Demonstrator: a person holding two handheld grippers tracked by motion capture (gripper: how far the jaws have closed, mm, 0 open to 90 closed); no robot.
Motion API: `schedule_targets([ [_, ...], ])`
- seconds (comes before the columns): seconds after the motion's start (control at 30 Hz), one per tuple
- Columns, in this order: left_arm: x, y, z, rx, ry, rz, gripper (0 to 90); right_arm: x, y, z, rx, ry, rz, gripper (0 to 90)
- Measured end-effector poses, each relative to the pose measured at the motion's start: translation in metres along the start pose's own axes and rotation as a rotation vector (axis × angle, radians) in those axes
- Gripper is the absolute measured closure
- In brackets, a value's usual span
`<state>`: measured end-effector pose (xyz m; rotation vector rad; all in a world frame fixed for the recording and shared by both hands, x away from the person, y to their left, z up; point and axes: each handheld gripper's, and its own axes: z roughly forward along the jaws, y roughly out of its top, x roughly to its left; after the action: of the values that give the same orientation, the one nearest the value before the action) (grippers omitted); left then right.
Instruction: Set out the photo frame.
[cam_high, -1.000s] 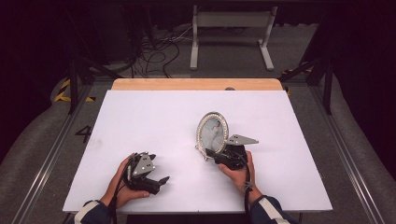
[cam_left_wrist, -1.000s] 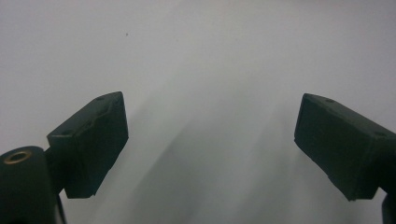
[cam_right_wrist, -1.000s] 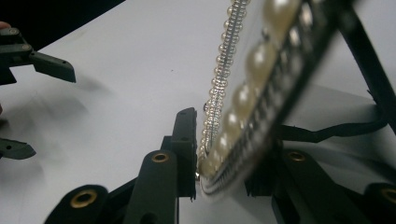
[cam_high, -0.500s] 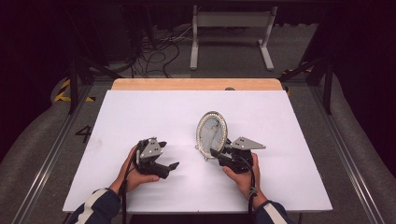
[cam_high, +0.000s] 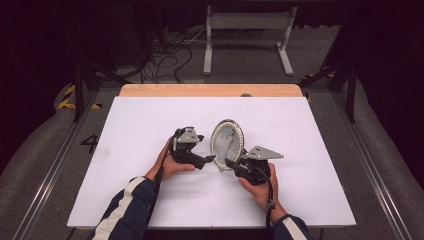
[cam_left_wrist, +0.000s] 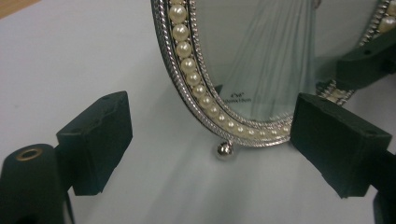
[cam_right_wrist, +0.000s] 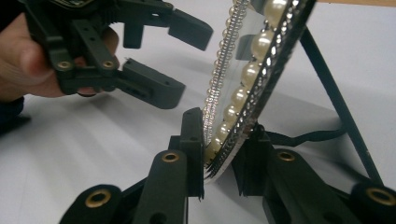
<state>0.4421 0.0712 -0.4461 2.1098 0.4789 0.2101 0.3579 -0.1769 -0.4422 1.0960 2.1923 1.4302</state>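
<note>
Oval silver picture frame (cam_high: 227, 144) edged with a ring of cream pearl beads, standing tilted on the white table top (cam_high: 150, 120), near the middle and somewhat toward the near edge.

Left: the person's left hand (cam_high: 170, 162), in a dark sleeve with a white stripe (cam_high: 125, 207), holds the left gripper (cam_high: 209, 160) just beside the frame's left side. In the left gripper view its two black pads (cam_left_wrist: 95, 140) stand wide apart with nothing pressed between them; the frame's lower rim (cam_left_wrist: 205, 102) and a small silver ball foot (cam_left_wrist: 224, 149) lie in the gap ahead of them, clear of both pads.

Centre: the frame's glass (cam_left_wrist: 261, 56) shows a pale, blurred picture with small print near its bottom. In the right gripper view a thin dark strut (cam_right_wrist: 334, 100) slopes from the frame's back to the surface.

Right: the right hand (cam_high: 260, 185) holds the right gripper (cam_high: 231, 164) at the frame's lower right rim. Its jaws have just been closing, and in the right gripper view they sit clamped on the beaded rim (cam_right_wrist: 233, 116), one pad on the front, one behind.

Far edge: a strip of bare wood (cam_high: 210, 90) runs along the table.
</note>
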Motion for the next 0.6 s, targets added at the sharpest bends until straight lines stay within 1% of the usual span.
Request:
schedule_targets([
  [0.1,0.002,0.002,0.006,0.011,-0.014,-0.012,13.6,-0.003,0.002,0.000,0.009,0.011,0.006,77.2],
  [0.2,0.005,0.004,0.010,0.008,-0.021,-0.032,13.5,-0.007,0.004,0.000,0.015,0.029,0.010,77.5],
  [0.23,0.005,0.005,0.011,0.006,-0.018,-0.041,13.6,-0.007,0.004,0.001,0.017,0.032,0.013,77.5],
  [0.27,0.005,0.006,0.012,0.011,-0.006,-0.033,13.9,-0.008,0.004,0.000,0.022,0.033,0.009,77.0],
  [0.3,0.005,0.007,0.013,0.016,0.028,-0.016,14.3,-0.007,0.005,0.000,0.027,0.023,0.001,72.3],
  [0.33,0.004,0.008,0.013,0.017,0.054,-0.006,15.6,-0.006,0.005,-0.001,0.024,-0.009,-0.005,65.4],
  [0.37,0.005,0.008,0.012,0.000,0.046,-0.013,17.3,-0.006,0.005,-0.003,0.020,-0.017,-0.004,61.2],
  [0.4,0.005,0.009,0.011,-0.011,0.043,-0.013,18.1,-0.005,0.007,-0.007,0.016,-0.030,-0.017,57.5],
  [0.43,0.006,0.009,0.011,-0.015,0.044,-0.016,18.5,-0.005,0.008,-0.012,0.008,-0.056,-0.037,56.0],
  [0.47,0.006,0.009,0.011,-0.016,0.037,-0.020,19.0,-0.004,0.008,-0.015,0.001,-0.063,-0.038,56.0],
  [0.5,0.005,0.009,0.011,-0.014,0.033,-0.019,19.3,-0.005,0.009,-0.018,-0.011,-0.060,-0.034,56.0],
  [0.53,0.005,0.010,0.012,-0.009,0.037,-0.013,19.2,-0.004,0.009,-0.021,-0.023,-0.060,-0.031,56.0],
  [0.6,0.005,0.010,0.012,-0.019,0.028,-0.017,20.2,-0.001,0.009,-0.025,-0.037,-0.072,-0.046,58.6],
])
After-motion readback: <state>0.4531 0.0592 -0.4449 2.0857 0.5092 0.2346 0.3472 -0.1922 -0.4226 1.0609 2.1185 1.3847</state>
